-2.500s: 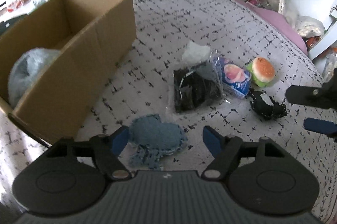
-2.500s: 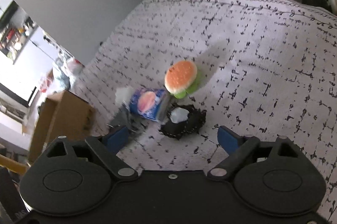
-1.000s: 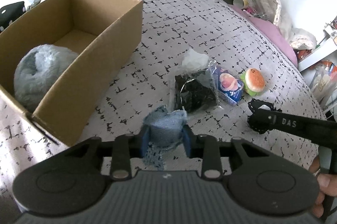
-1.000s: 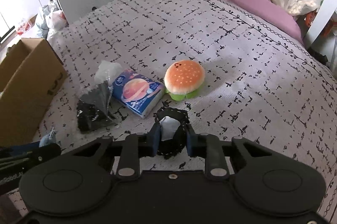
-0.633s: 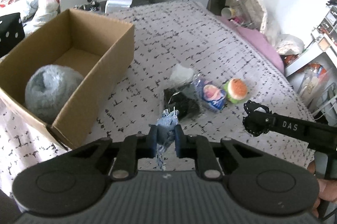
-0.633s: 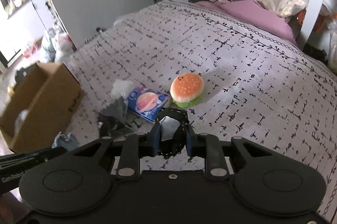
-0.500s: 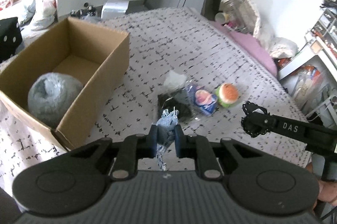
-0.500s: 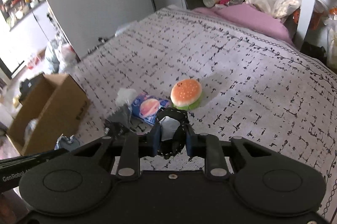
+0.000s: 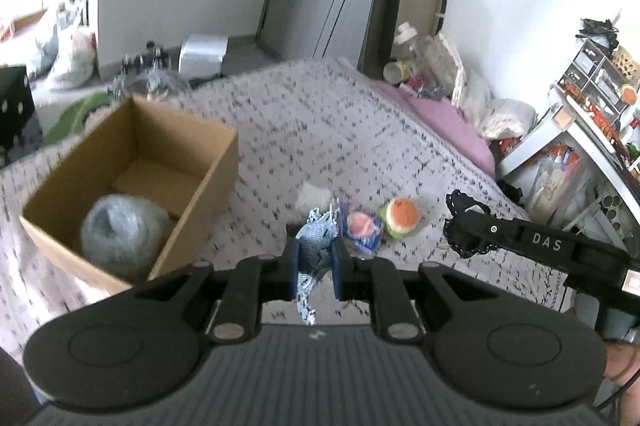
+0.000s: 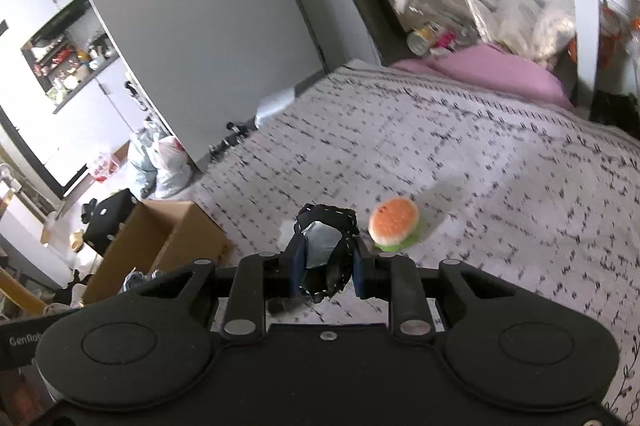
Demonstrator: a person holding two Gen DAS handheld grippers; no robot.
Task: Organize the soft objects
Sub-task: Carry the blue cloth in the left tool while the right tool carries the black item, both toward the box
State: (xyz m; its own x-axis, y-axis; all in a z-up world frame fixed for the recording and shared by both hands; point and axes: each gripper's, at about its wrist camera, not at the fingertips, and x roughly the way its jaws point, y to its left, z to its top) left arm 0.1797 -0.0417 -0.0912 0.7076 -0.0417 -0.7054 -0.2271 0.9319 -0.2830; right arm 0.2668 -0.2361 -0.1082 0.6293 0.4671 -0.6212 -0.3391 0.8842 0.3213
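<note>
Both wrist views looked down from well above the bed (image 9: 340,114), shared ground (burger plush (image 9: 402,212), cardboard box (image 10: 168,230)).

Left gripper (image 9: 314,262) and right gripper (image 10: 326,264) are both clamped on loads; right sits at left's 3 o'clock.

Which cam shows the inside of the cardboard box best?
Left wrist: it looks down into the open cardboard box, showing the floor and the grey fuzzy ball inside. Right wrist shows only the box's outer walls and rim, partly cut off by the gripper body.
</note>
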